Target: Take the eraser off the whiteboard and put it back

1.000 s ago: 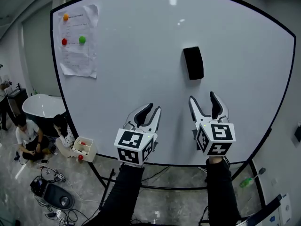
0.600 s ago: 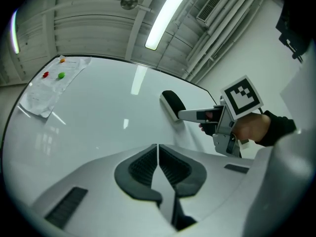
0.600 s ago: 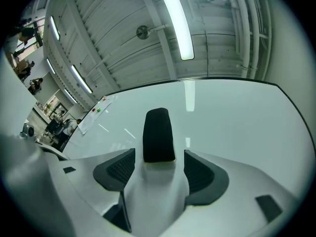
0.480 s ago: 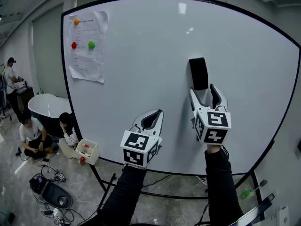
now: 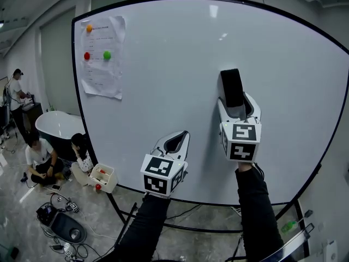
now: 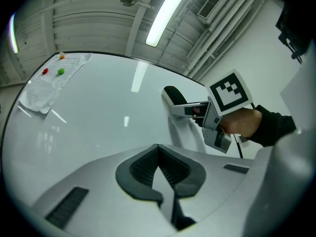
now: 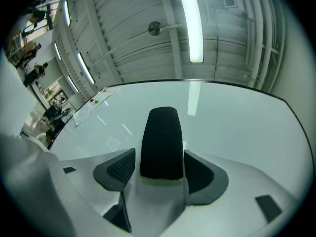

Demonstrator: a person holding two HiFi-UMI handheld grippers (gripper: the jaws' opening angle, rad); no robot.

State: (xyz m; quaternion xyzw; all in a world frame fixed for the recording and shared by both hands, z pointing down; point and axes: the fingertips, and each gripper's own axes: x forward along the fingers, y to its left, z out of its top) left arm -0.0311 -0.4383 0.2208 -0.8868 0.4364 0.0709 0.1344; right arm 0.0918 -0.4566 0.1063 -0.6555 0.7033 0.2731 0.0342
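Right claw (image 7: 160, 166) spread wide, straddling the black oblong eraser (image 7: 161, 137), pads not yet gripping; eraser clinging upright to the large white whiteboard (image 5: 163, 102); left claw (image 6: 159, 171) pressed together, empty, held lower; lifting off and replacing both remain.

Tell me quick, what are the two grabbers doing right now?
Left gripper: closed, holding nothing.
Right gripper: open, with a jaw on either side of the black eraser on the whiteboard, not clamped on it.
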